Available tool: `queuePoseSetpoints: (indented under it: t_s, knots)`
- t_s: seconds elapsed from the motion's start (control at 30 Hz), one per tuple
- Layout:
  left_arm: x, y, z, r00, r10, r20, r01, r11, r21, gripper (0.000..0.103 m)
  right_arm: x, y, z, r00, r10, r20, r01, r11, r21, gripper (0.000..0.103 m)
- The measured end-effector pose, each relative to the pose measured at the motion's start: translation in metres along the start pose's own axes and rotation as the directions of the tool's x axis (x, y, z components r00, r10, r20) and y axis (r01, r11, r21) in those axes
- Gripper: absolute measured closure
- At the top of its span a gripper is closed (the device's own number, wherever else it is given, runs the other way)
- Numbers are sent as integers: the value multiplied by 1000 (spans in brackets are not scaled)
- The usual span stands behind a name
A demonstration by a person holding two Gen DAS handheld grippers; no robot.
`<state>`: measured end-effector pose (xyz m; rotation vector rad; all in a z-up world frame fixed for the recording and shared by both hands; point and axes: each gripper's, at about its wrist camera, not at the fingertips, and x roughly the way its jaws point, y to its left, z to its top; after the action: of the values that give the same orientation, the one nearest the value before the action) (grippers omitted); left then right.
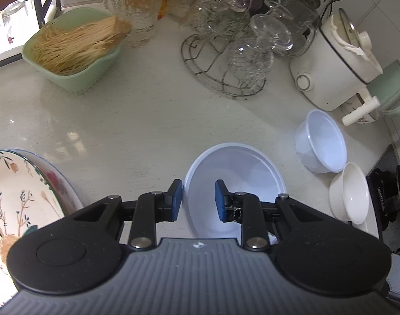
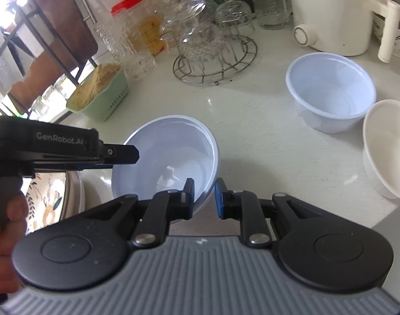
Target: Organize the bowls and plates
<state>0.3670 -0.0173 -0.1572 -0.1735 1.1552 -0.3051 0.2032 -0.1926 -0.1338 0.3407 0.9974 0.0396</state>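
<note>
A large white plastic bowl [image 1: 239,173] [image 2: 173,144] hangs tilted just above the pale counter. My left gripper [image 1: 199,200] straddles its left rim, one pad outside and one inside, shut on the wall. The right wrist view shows that gripper [image 2: 135,155] side-on at the bowl's left rim. My right gripper [image 2: 204,198] is shut on the bowl's near rim. Right of it stand a smaller translucent white bowl [image 1: 321,144] [image 2: 331,89] and a cream bowl [image 1: 352,194] [image 2: 391,147]. A floral plate [image 1: 16,197] [image 2: 50,202] lies at the left on top of another plate.
A green basket of dry noodles [image 1: 74,50] [image 2: 100,97] sits at the back left. Behind the bowls is a wire rack of upturned glasses [image 1: 226,60] [image 2: 215,60]. A white electric pot [image 1: 328,71] [image 2: 331,26] stands at the back right. A black stove [image 1: 383,183] borders the right.
</note>
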Motion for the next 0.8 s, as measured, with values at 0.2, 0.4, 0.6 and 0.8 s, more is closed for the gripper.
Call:
queuePoseSetpoints:
  t_s: [0.2,0.4,0.6,0.8]
  knots:
    - [2,9,-2,1000,11,-25,-11,1000,0,73,9,5,-4,1000,-2,-16,2,1000,-5,83]
    - [6,10,-2,998,40,-54,-39,999,20,72,18,7,-4,1000,8,-30,-7,1000,30,82]
    - [1,12,-2,998,52,-43,-51,998,20,66,16,12,0,1000,0,-10,1,1000,24,81]
    - [-13,14,0,998,70,0,-70,997,27,60,-1,17,6,999,-21,51,23,999,-35,81]
